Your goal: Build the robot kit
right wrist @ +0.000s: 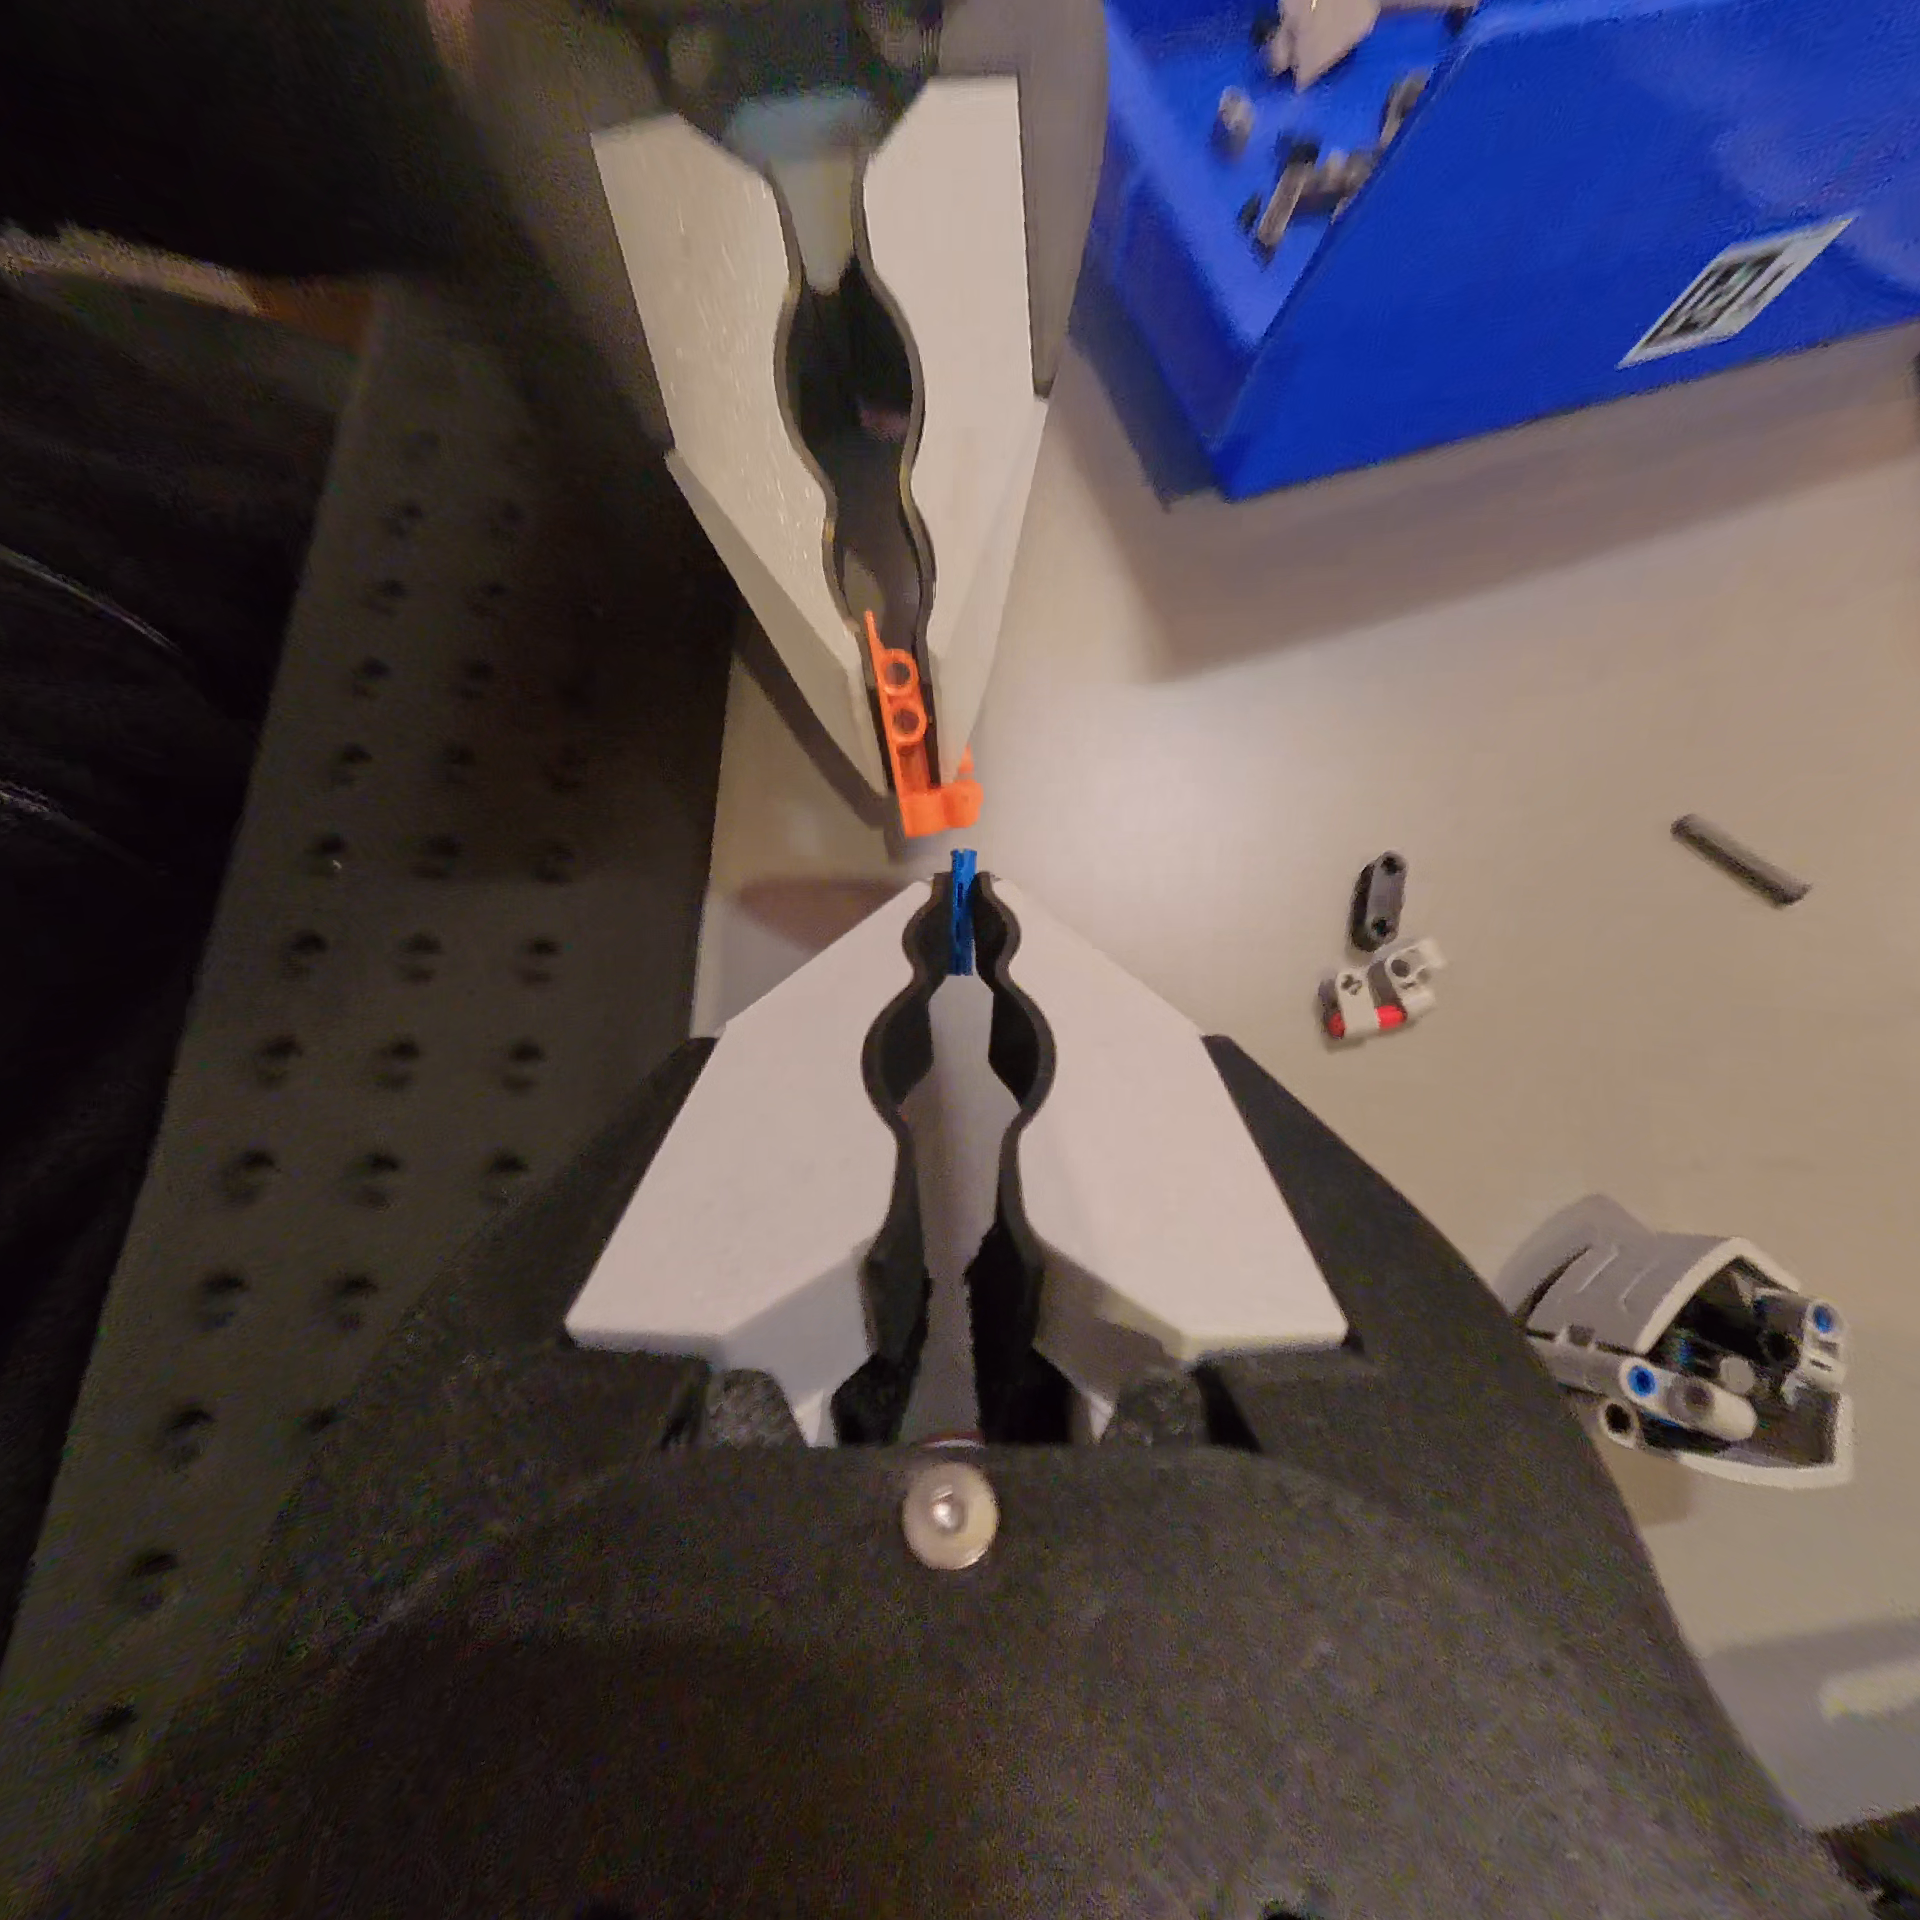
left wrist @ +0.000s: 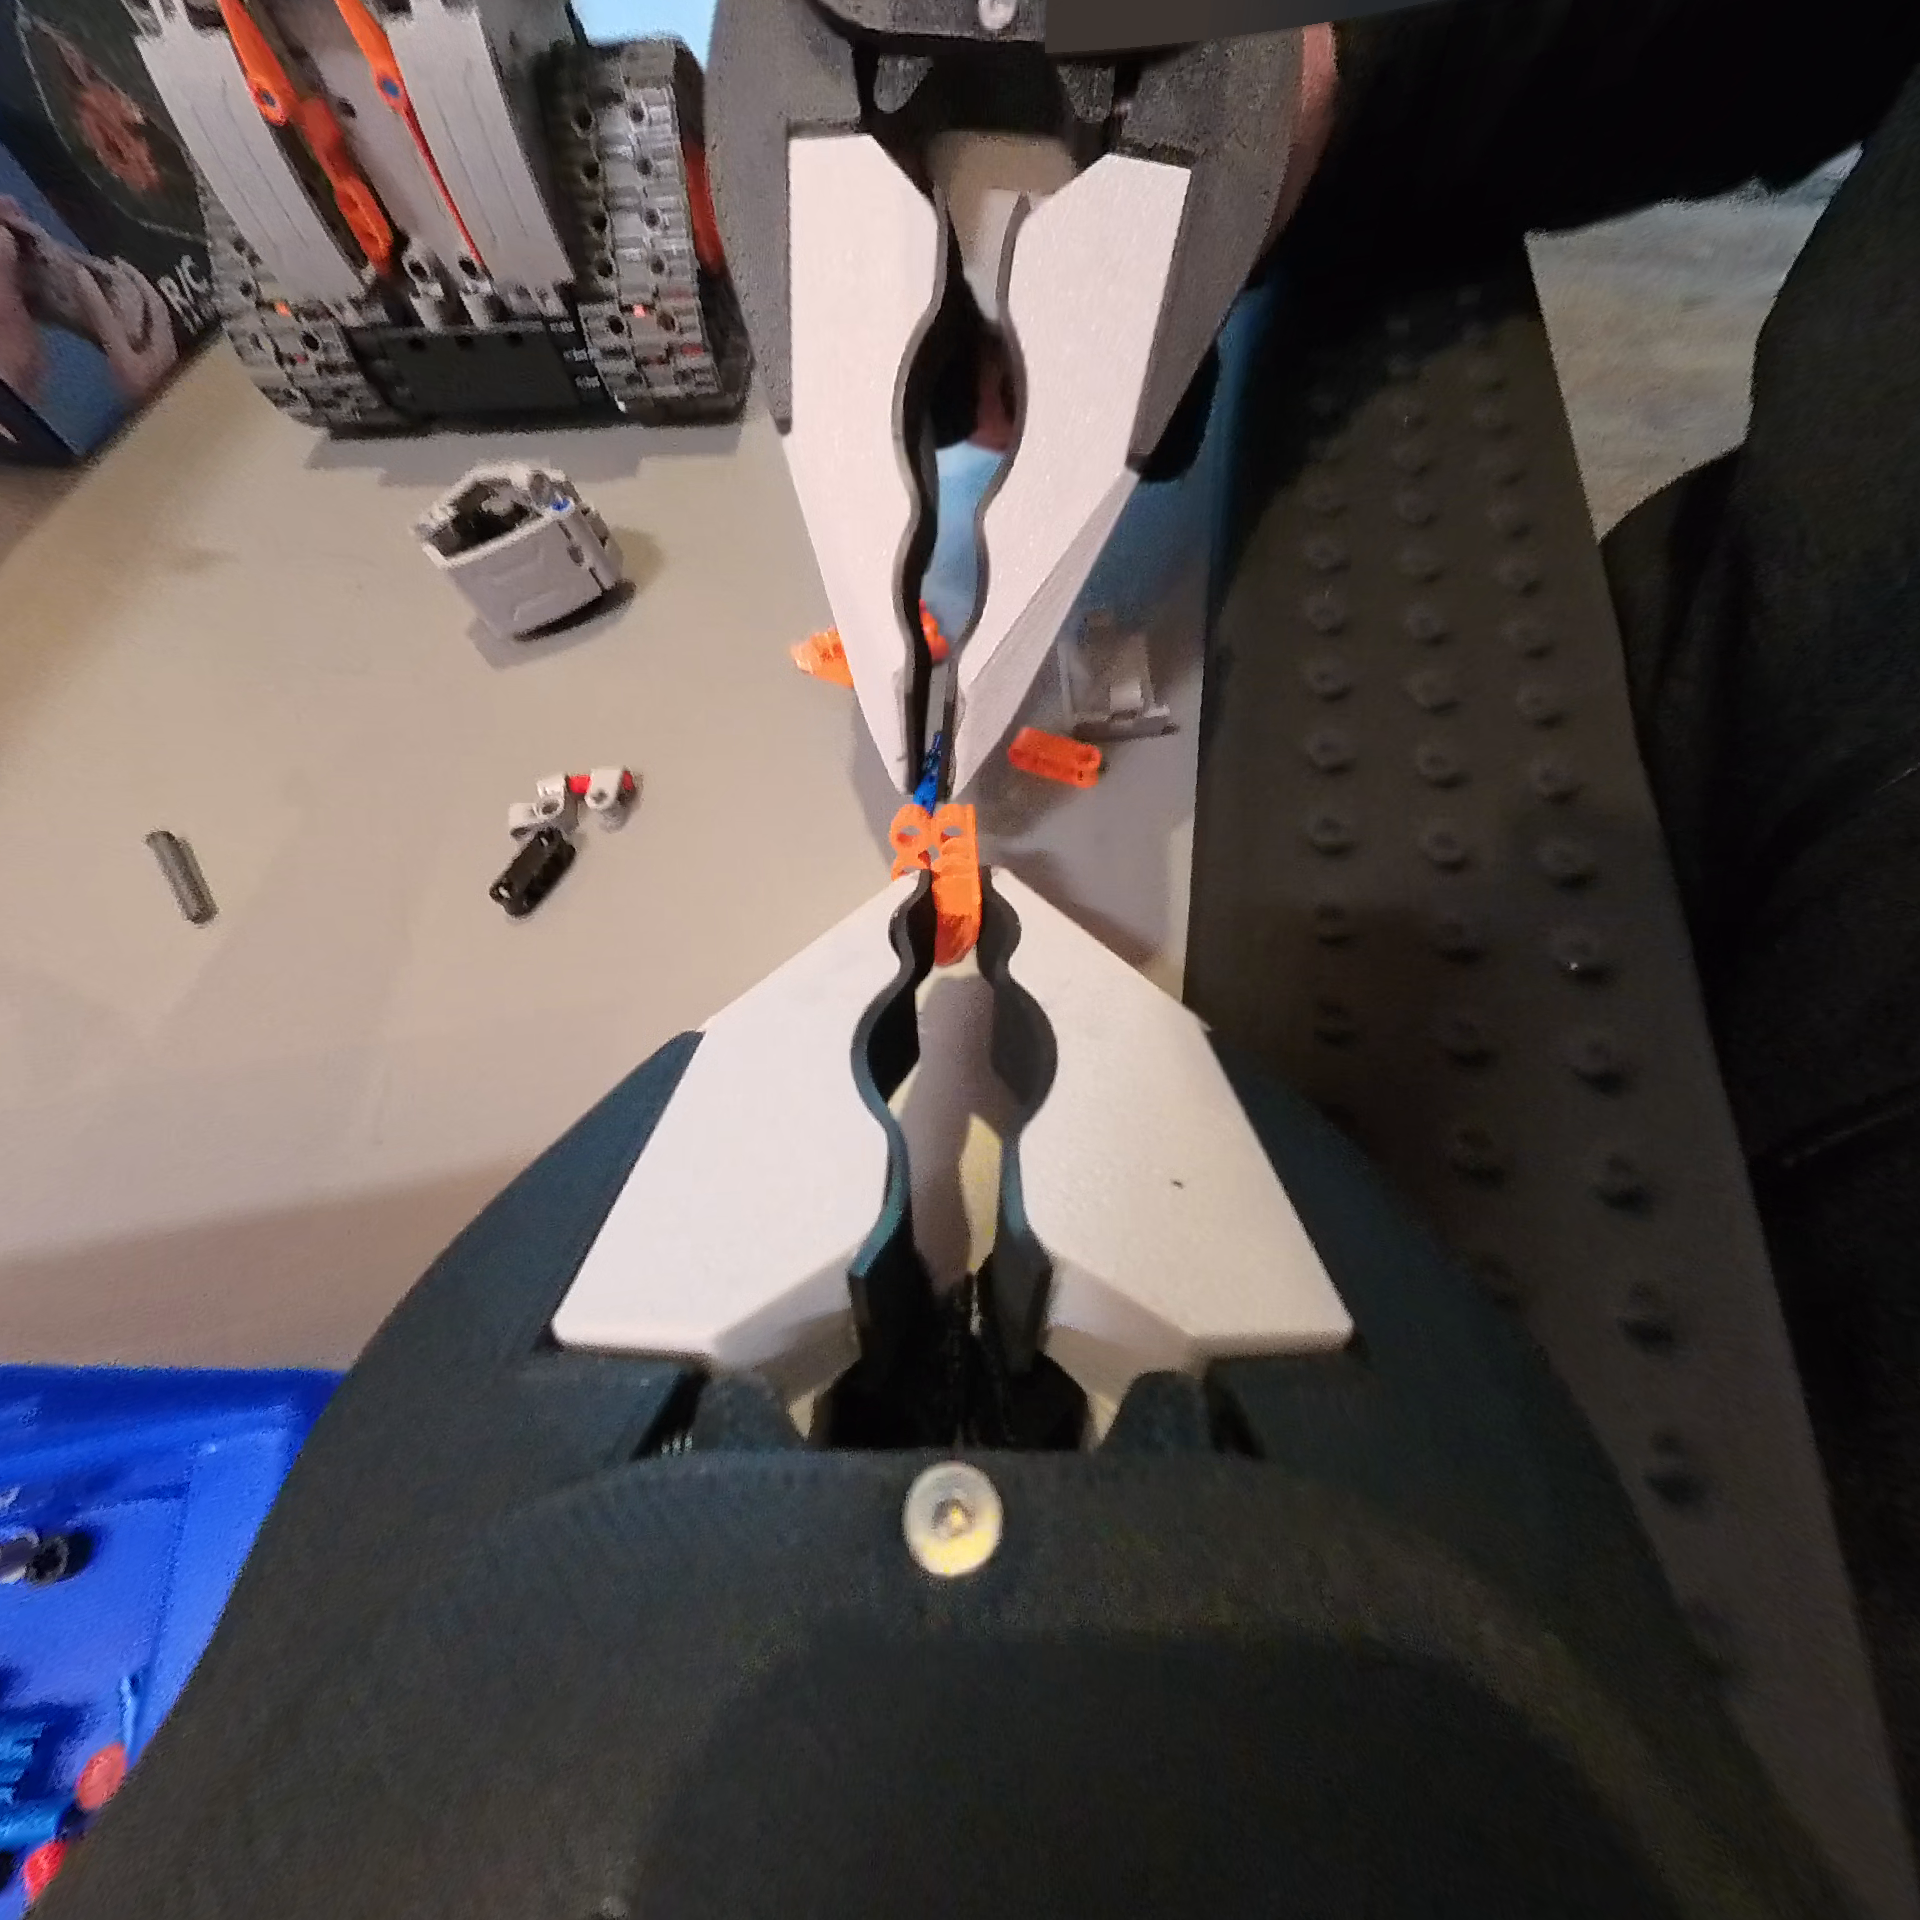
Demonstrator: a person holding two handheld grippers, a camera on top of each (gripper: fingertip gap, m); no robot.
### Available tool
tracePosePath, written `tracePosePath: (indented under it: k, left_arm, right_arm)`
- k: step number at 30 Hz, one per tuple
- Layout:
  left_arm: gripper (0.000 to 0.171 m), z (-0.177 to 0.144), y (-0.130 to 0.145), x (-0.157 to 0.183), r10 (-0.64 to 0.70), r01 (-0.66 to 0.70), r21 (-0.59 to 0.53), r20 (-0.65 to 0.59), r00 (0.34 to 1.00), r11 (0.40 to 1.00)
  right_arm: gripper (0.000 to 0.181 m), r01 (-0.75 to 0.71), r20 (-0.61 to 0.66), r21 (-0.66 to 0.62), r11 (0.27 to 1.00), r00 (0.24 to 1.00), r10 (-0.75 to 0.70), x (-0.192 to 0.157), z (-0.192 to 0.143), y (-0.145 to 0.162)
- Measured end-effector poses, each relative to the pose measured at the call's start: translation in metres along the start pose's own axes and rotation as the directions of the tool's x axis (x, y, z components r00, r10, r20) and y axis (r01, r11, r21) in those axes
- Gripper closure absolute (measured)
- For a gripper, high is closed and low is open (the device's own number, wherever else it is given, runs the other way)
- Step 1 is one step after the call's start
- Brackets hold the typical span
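While the left gripper (left wrist: 948, 883) clamps an orange brick piece (left wrist: 940, 868), the right gripper (right wrist: 961, 883) pinches a blue pin (right wrist: 963, 925), tips nearly touching above the table (left wrist: 312, 1039).

Each gripper (left wrist: 945, 883) (right wrist: 961, 883) is built with white wedge fingers (left wrist: 769, 1174) (wavy black inner edges). A silver screw (right wrist: 949, 1523) is set in the textured black body.

The 2 grippers meet tip to tip above the tabletop (left wrist: 260, 1039): the left gripper (left wrist: 951, 894) clamps an orange piece (left wrist: 940, 862), the right gripper (right wrist: 961, 904) a blue pin (right wrist: 963, 920), a slim gap between the two in the right wrist view. A black perforated plate (left wrist: 1455, 831) walls off one side. On the other side, bare tabletop lies around small loose parts (left wrist: 561, 831), a dark rod (left wrist: 182, 878) and a grey block (left wrist: 520, 551); a tracked model (left wrist: 468, 208) and a blue bin (right wrist: 1507, 260) stand farther off.
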State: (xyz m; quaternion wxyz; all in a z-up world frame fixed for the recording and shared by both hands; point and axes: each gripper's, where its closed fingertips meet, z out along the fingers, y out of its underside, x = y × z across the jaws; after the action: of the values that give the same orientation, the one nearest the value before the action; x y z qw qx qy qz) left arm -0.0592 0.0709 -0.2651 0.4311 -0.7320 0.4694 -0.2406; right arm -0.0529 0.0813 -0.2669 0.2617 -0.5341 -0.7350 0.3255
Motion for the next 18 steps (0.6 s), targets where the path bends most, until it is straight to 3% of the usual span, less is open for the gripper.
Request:
tracePosePath:
  k: [10,18]
  left_arm:
    - [0.167,-0.009,-0.029,-0.008,-0.068,0.073,0.173,-0.034,0.997,0.982]
    - [0.167,-0.007,-0.030,-0.004,-0.033,0.041,0.149,-0.058,0.998,0.988]
  right_arm:
    - [0.180,-0.025,0.012,0.179,0.983,1.000,0.023,0.001,-0.022,-0.026]
    - [0.181,0.066,-0.018,0.152,0.986,0.998,-0.064,-0.003,-0.024,-0.024]
